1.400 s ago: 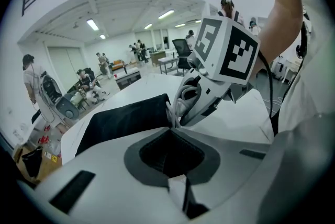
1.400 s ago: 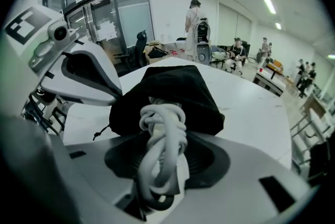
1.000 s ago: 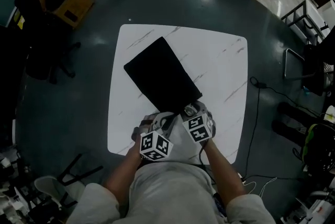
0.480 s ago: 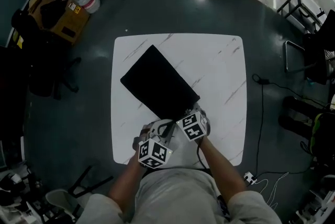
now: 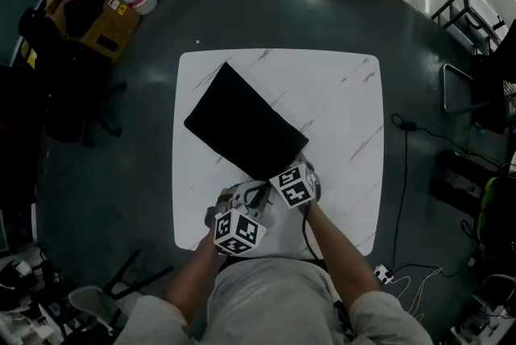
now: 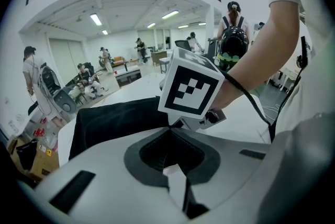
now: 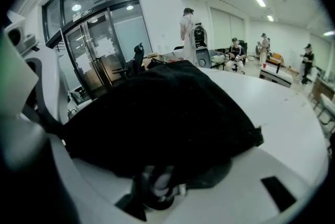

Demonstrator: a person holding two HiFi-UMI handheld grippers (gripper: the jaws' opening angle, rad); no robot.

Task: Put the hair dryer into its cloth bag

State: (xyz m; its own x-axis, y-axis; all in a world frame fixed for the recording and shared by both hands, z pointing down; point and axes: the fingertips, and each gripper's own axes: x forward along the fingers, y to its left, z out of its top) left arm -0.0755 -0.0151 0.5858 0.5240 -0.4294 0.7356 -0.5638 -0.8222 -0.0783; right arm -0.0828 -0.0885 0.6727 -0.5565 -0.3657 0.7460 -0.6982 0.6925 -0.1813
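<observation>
We see the black cloth bag (image 5: 242, 122) lying slantwise on the white tabletop (image 5: 347, 93). Its near end sits at the two hand-held grippers, close to the tabletop's near edge. We cannot see what is inside the bag. From above it looks flat, while in the right gripper view it rises as a dark mound that fills the middle of the frame. We cannot pick out the hair dryer in any view.

The left hand-held gripper (image 5: 246, 197) has its jaws pressed together and sits just beside the bag's near end. The right hand-held gripper (image 5: 284, 171) is at the bag's near corner. The cloth lies over its jaws, so we cannot tell whether they pinch it. Under the hem a pale rounded part (image 7: 157, 185) shows, too dim for us to name.
</observation>
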